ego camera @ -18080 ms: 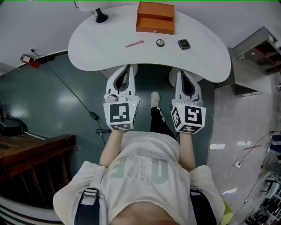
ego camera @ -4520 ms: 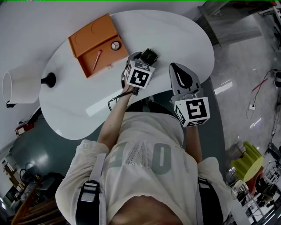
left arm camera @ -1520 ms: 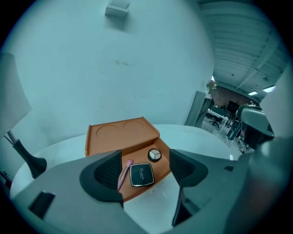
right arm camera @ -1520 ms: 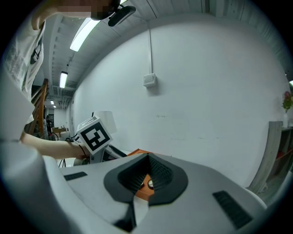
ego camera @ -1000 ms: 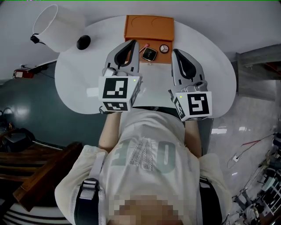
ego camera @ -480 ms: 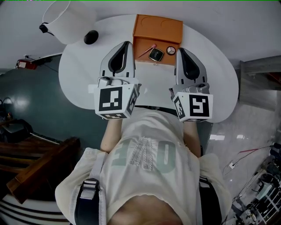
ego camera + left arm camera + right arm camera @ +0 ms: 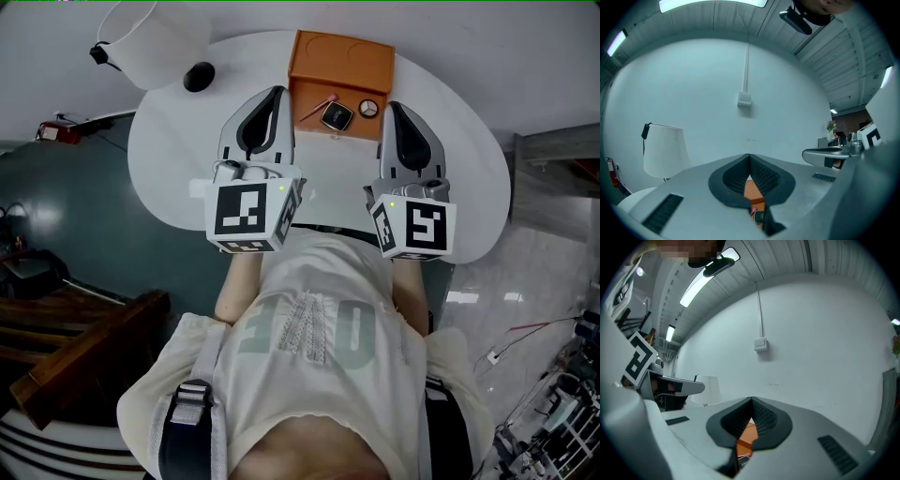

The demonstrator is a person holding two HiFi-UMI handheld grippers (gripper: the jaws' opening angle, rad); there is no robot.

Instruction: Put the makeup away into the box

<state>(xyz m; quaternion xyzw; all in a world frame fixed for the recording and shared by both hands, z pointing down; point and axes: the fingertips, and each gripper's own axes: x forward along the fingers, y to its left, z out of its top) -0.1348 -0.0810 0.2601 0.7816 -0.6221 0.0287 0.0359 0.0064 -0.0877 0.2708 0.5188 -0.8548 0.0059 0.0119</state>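
**Head view.** The orange box [image 7: 342,56] stands open on the white table [image 7: 169,155], near the lamp [image 7: 155,33]. Its tray holds the pink stick [image 7: 317,106], the square compact [image 7: 336,116] and the round compact [image 7: 368,109]. The left gripper [image 7: 277,92] and right gripper [image 7: 393,106] are held level and side by side on outstretched forearms. They flank the tray and touch nothing.

**Left gripper view.** The jaws are pressed together with nothing between them. The box and a compact show below the tips.

**Right gripper view.** The jaws likewise meet and are empty, with the box ahead and below.

**Handling, as a judgement.** The compacts look light, rigid and smooth, so they are best pinched across opposite edges. The stick is slender and likely to roll. The lid seems stiff, so its free edge is the place to push.
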